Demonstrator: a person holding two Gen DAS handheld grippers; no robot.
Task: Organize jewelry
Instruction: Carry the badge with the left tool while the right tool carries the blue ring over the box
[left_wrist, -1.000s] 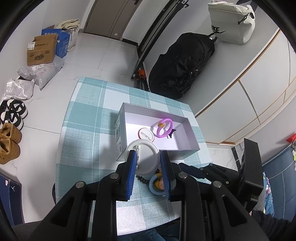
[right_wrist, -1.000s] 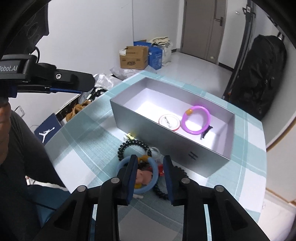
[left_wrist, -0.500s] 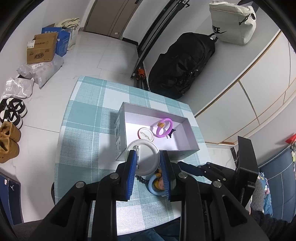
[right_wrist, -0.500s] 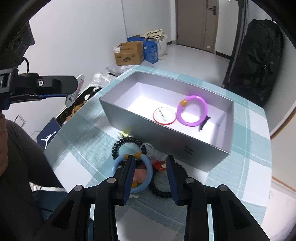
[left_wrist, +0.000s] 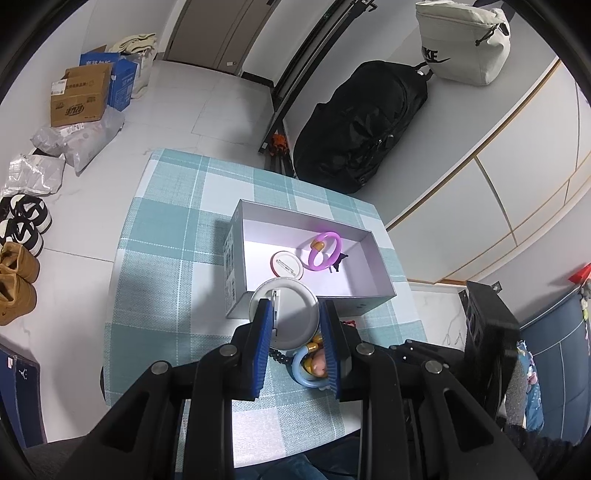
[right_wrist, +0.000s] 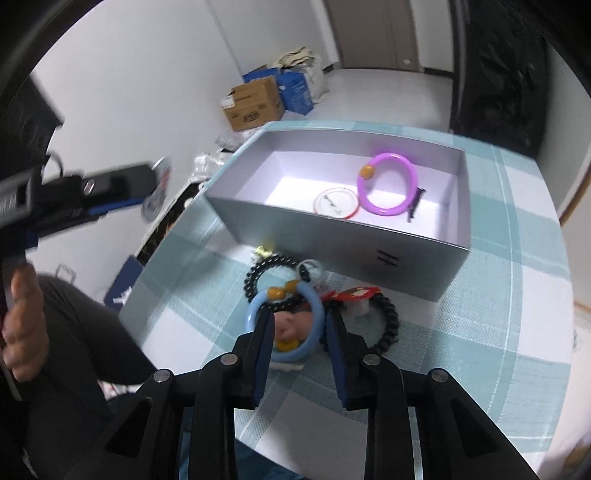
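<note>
A grey open box (left_wrist: 236, 258) (right_wrist: 332, 236) stands on the checked tablecloth. Inside lie a purple bangle (left_wrist: 325, 251) (right_wrist: 388, 184), a round pin badge (left_wrist: 287, 264) (right_wrist: 337, 203) and a small black clip (right_wrist: 415, 203). My left gripper (left_wrist: 295, 314) is shut on a round white badge (left_wrist: 291, 314), held high above the box's near end. In front of the box lie a blue bangle (right_wrist: 286, 325) (left_wrist: 306, 373), black bead bracelets (right_wrist: 273, 273) and a red charm (right_wrist: 351, 293). My right gripper (right_wrist: 299, 325) is open, its fingers either side of the blue bangle.
The table's near edge (right_wrist: 332, 461) is just below the jewelry pile. A black bag (left_wrist: 362, 125), cardboard boxes (left_wrist: 81, 94) and shoes (left_wrist: 18, 266) are on the floor around the table. The person's hand (right_wrist: 22, 332) holds the left gripper at the left.
My right gripper has moved down and closer to the blue bangle. My left gripper, still holding the white badge, has risen a little.
</note>
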